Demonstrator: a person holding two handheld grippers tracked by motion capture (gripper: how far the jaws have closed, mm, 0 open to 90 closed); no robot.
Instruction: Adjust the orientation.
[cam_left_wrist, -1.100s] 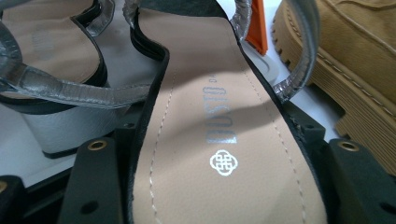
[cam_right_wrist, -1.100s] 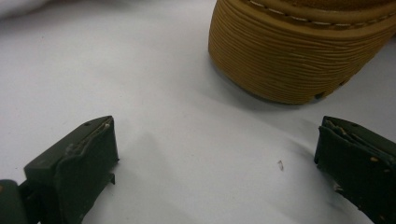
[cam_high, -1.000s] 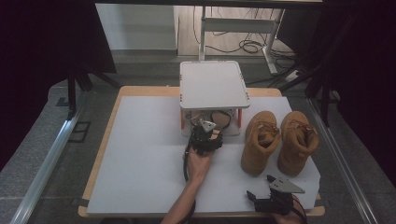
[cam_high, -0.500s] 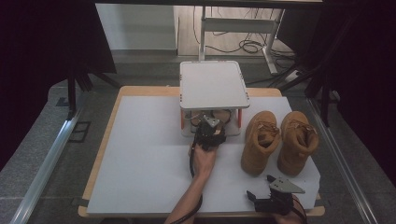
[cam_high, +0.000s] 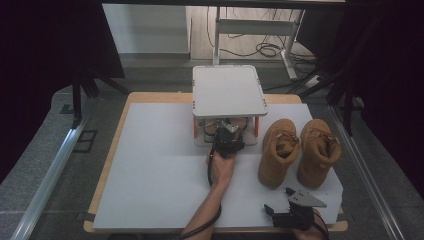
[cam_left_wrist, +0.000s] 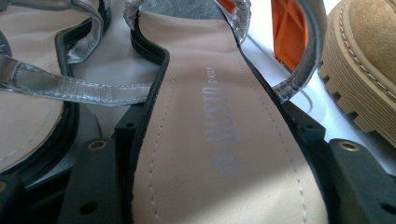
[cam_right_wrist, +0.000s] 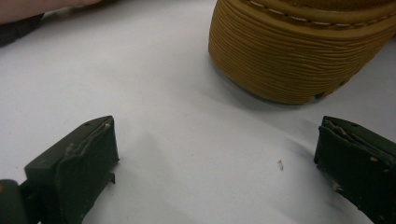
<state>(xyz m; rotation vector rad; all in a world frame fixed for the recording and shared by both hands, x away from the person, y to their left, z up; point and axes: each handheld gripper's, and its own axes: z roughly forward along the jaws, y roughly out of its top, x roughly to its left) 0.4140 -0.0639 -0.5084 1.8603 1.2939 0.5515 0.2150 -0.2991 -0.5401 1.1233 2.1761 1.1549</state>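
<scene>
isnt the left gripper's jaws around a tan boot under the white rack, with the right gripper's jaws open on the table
Not a boot. The left gripper view shows the left gripper with its jaws around a sandal with silver straps, under the white rack. The tan boots stand beside it. The right gripper is open on the table.

- Sandal (cam_left_wrist: 219, 140): smooth matt beige insole that looks like leather, black edge, crinkled silvery metallic straps (cam_left_wrist: 70, 86).
- Boots (cam_high: 280, 150), right of the left hand-held gripper (cam_high: 227, 137): tan suede-like nap, ribbed rubbery sole.
- Tabletop (cam_high: 155, 165): matt white sheet, wooden rim.
- Rack (cam_high: 229, 90): smooth white plastic top, glossy orange posts.
</scene>
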